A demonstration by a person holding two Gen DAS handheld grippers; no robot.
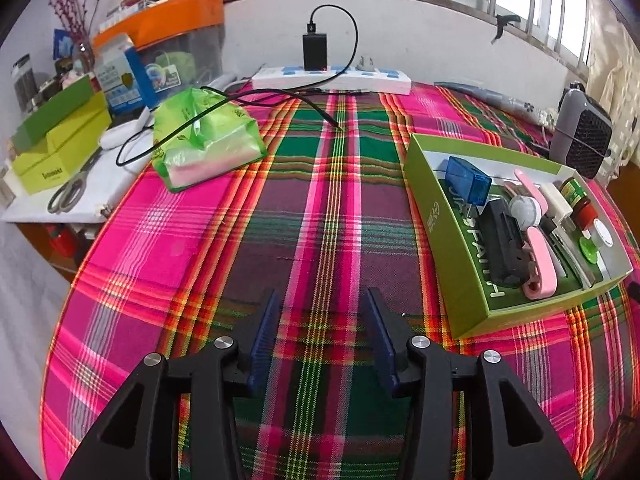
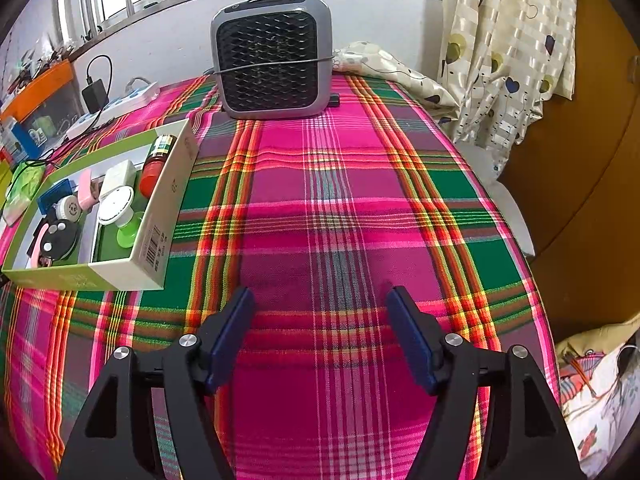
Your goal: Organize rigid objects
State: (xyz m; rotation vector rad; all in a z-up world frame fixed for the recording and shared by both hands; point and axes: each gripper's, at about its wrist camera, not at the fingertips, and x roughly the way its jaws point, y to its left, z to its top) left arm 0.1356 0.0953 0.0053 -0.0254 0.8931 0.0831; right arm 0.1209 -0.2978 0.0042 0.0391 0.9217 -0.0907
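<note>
A green and white cardboard box (image 1: 460, 248) (image 2: 160, 240) sits on the plaid tablecloth, to the right in the left wrist view and to the left in the right wrist view. It holds several small objects: a blue case (image 1: 468, 179), a black device (image 1: 505, 246), a pink item (image 1: 540, 268), a red-capped jar (image 2: 157, 164), a white round cap (image 2: 115, 204) and a green cap (image 2: 127, 234). My left gripper (image 1: 322, 300) is open and empty over the cloth, left of the box. My right gripper (image 2: 322, 298) is open and empty over the cloth, right of the box.
A grey fan heater (image 2: 274, 60) stands at the table's back. A white power strip (image 1: 332, 76) with a black charger and cable lies at the back. A green tissue pack (image 1: 204, 140), scissors (image 1: 72, 190), yellow-green boxes (image 1: 60, 148) and an orange-lidded bin (image 1: 172, 40) sit on the left. Curtains (image 2: 508, 52) hang on the right.
</note>
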